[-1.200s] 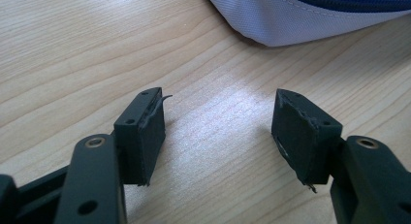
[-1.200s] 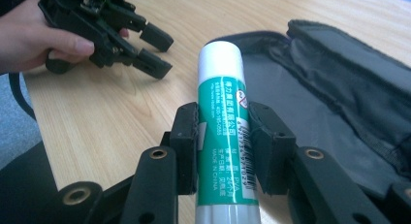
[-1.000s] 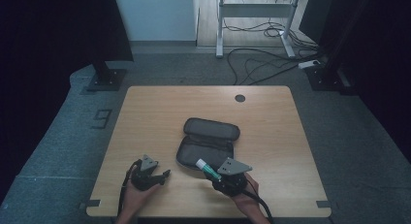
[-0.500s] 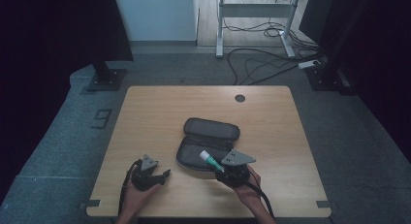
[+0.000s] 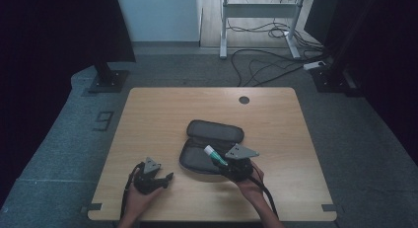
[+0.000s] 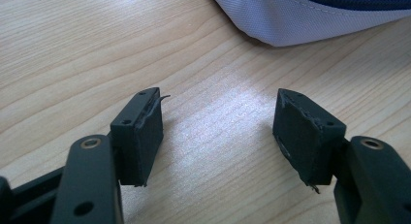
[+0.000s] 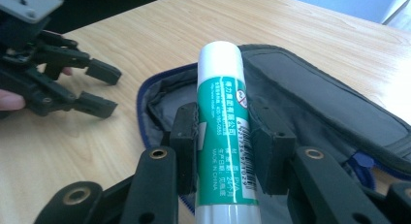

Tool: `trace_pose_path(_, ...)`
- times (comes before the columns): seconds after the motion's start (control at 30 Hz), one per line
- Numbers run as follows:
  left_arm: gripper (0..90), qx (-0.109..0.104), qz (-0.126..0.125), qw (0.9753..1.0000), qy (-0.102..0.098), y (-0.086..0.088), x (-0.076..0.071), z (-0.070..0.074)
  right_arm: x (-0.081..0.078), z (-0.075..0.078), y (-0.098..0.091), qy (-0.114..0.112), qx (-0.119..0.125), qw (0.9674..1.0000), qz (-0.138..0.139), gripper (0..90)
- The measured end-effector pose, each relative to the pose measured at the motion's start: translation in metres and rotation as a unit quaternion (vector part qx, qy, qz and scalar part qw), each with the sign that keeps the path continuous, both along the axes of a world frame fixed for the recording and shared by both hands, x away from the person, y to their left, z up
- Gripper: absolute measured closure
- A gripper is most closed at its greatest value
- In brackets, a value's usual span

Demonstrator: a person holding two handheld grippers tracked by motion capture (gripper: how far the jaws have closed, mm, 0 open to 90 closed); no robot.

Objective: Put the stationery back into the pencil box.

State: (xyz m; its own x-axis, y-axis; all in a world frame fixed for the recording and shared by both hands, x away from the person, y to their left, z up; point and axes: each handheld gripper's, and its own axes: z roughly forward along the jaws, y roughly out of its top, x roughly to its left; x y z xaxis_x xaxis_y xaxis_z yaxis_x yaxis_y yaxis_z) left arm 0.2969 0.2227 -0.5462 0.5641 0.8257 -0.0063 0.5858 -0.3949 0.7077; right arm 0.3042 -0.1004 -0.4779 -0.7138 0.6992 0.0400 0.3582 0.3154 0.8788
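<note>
A pale wooden desk (image 5: 157,114) with a round grommet hole (image 5: 244,99) stands on grey carpet (image 5: 74,134), cables (image 5: 266,70) trailing behind.

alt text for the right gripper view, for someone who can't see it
The right claw grips a green-and-white glue stick, its white cap pointing away over an open grey pencil case on a wooden table. At upper left, the left claw hangs open beside the case.

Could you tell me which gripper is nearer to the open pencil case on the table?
Right. The right gripper, clamping a glue stick, hangs over the pencil case's near edge. The left gripper rests open on the table, off to the case's left.
</note>
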Motion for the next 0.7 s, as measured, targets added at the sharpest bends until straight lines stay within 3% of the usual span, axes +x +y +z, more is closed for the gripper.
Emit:
trace_pose_path(0.3,35.0,0.000,0.000,1.0000,0.000,0.000,0.000,0.000,0.020,-0.007,-0.003,0.011,0.000,0.9998,-0.017,64.5)
trace_pose_path(0.7,34.9,0.000,0.000,1.0000,0.000,0.000,0.000,0.000,0.034,-0.015,-0.002,0.016,-0.015,0.9992,-0.033,64.5)
